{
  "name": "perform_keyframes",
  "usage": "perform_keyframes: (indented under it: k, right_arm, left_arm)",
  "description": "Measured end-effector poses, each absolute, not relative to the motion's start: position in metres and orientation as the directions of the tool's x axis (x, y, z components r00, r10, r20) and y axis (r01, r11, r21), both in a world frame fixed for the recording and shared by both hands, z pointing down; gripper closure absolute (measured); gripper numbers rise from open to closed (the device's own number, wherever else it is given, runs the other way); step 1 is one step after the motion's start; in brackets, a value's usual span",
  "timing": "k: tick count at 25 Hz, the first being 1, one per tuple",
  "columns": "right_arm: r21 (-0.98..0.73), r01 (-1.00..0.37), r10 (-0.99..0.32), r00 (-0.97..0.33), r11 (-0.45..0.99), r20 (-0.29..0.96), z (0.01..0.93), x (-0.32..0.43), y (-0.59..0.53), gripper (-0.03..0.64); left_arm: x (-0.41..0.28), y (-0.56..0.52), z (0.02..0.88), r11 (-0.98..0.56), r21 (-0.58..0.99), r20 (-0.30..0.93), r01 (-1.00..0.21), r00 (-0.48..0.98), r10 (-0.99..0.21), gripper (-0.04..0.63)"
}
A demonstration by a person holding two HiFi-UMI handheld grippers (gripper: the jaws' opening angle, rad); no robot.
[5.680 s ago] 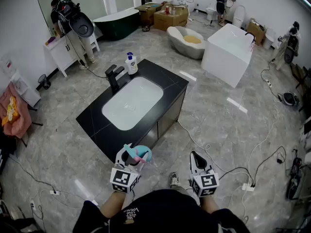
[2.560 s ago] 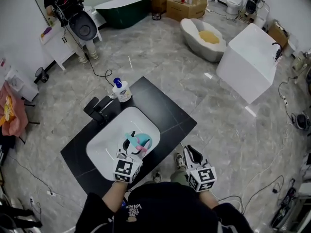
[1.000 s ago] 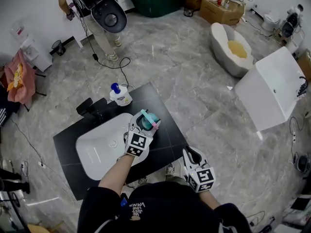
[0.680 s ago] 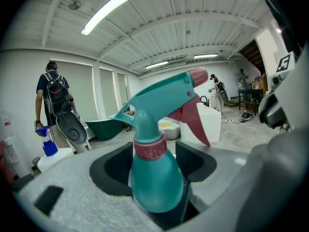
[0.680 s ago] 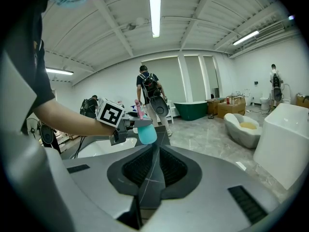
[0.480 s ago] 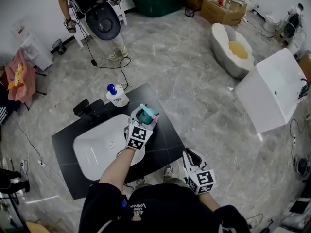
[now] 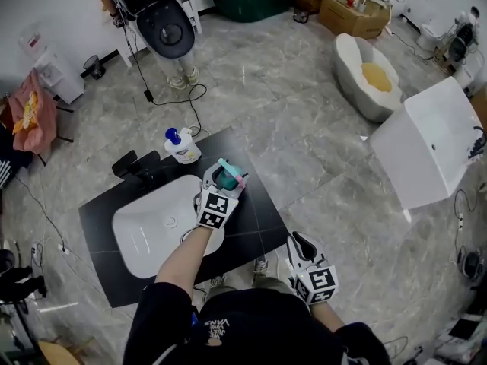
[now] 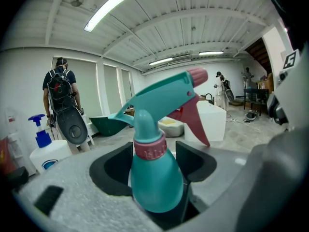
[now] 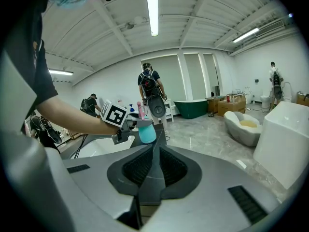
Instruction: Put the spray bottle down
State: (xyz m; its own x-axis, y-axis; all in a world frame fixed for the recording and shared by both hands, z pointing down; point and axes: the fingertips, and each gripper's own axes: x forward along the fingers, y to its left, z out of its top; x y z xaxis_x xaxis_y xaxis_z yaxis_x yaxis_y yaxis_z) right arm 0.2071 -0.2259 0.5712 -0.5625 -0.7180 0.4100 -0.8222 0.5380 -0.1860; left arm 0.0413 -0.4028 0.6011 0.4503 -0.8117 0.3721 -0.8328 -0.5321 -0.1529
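The teal spray bottle (image 8: pixel 157 182) is gripped by the left gripper (image 7: pixel 220 182) over the black countertop (image 7: pixel 255 204); the right gripper (image 9: pixel 153 170) is held closed, empty.

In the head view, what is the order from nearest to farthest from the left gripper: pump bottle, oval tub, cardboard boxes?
1. Pump bottle, on the counter, left of the left gripper.
2. Oval tub, on the floor, upper right.
3. Cardboard boxes, beyond it, top edge.

spray bottle (image 7: pixel 227 179): 1 | pump bottle (image 7: pixel 181 147): 1 | basin (image 7: pixel 148 230): 1 | faucet (image 7: pixel 135 167): 1
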Motion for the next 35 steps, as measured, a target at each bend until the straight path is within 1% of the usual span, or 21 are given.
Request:
perform_keyframes:
  k: [16, 22, 26, 30, 35]
  right_arm:
    - [-0.178, -0.822, -0.713, -0.56, 0.541, 0.422, 0.575, 0.21, -0.23, 0.569]
    - [-0.18, -0.823, -0.721, -0.561, 0.539, 0.407, 0.569, 0.204, -0.231, 0.569]
    - [-0.163, -0.83, -0.705, -0.542, 0.533, 0.456, 0.558, 0.2, -0.231, 0.569]
    - [-0.173, -0.828, -0.729, -0.554, 0.534, 0.401, 0.566, 0.2, -0.227, 0.571]
    - [-0.166, -0.839, -0.741, -0.538, 0.518, 0.401, 0.564, 0.199, -0.222, 0.569]
  left_arm:
    - [0.041, -0.408, 0.611, -0.521, -0.15, 0.356, -0.84, 0.446, -0.821, 0.304]
    - [0.04, -0.407, 0.614, -0.536, -0.148, 0.376, -0.831, 0.454, -0.808, 0.304]
    - [0.038, -0.405, 0.621, -0.541, -0.122, 0.405, -0.832, 0.456, -0.792, 0.274]
    - [0.036, -0.399, 0.623, -0.543, -0.11, 0.412, -0.832, 0.459, -0.787, 0.254]
    - [0.03, -0.385, 0.622, -0.545, -0.114, 0.411, -0.83, 0.461, -0.787, 0.252]
